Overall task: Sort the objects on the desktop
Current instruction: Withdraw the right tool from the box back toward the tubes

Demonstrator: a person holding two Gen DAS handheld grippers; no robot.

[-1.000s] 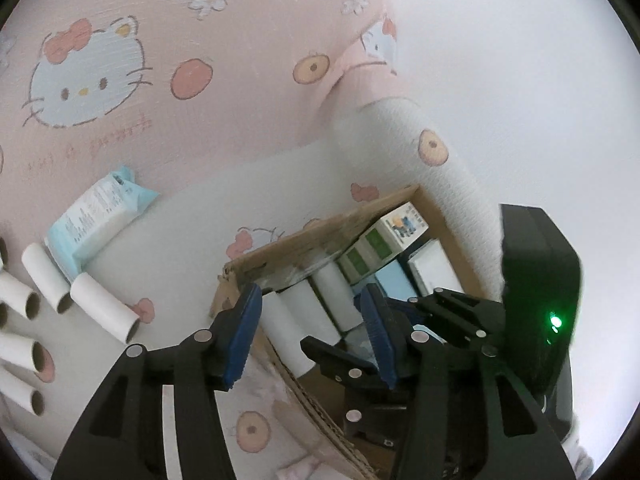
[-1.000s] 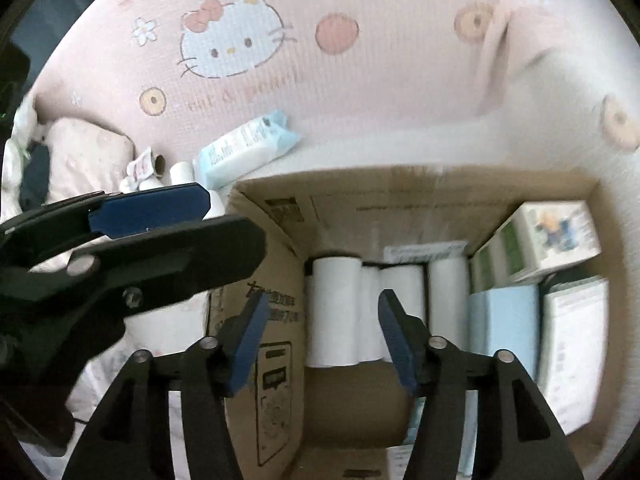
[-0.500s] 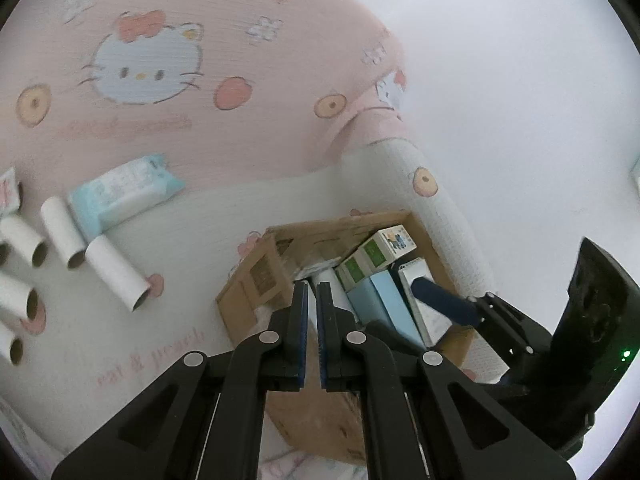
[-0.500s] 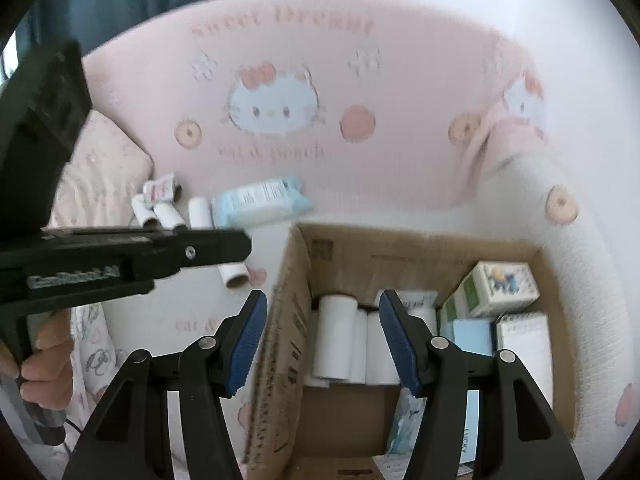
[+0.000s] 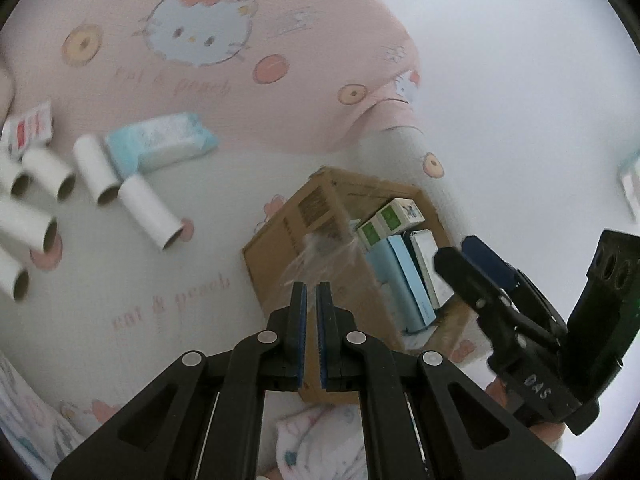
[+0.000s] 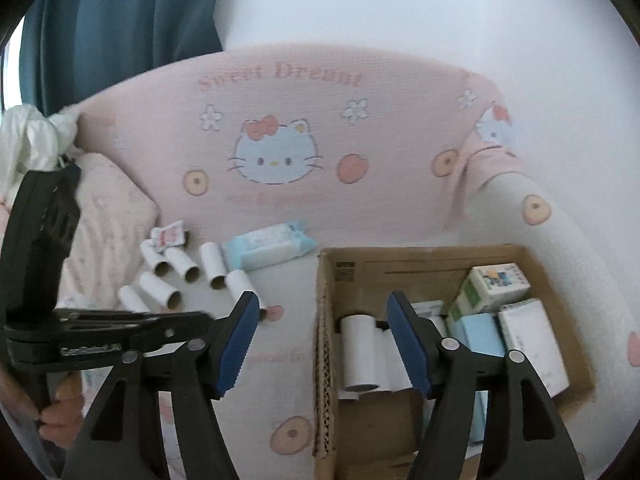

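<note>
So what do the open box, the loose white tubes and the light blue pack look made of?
Box: corrugated cardboard, matte brown; a fluted cut edge shows along its left wall. White tubes: probably paper wound on cardboard cores, matte, with brown hollow ends. Light blue pack: likely soft plastic film, slightly glossy, with crimped ends.

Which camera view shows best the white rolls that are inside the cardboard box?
The right wrist view. It looks down into the box, so the rolls lie in plain sight along its left wall. In the left wrist view the box is seen from outside and its near wall hides the rolls; only the cartons at the far side show.
</note>
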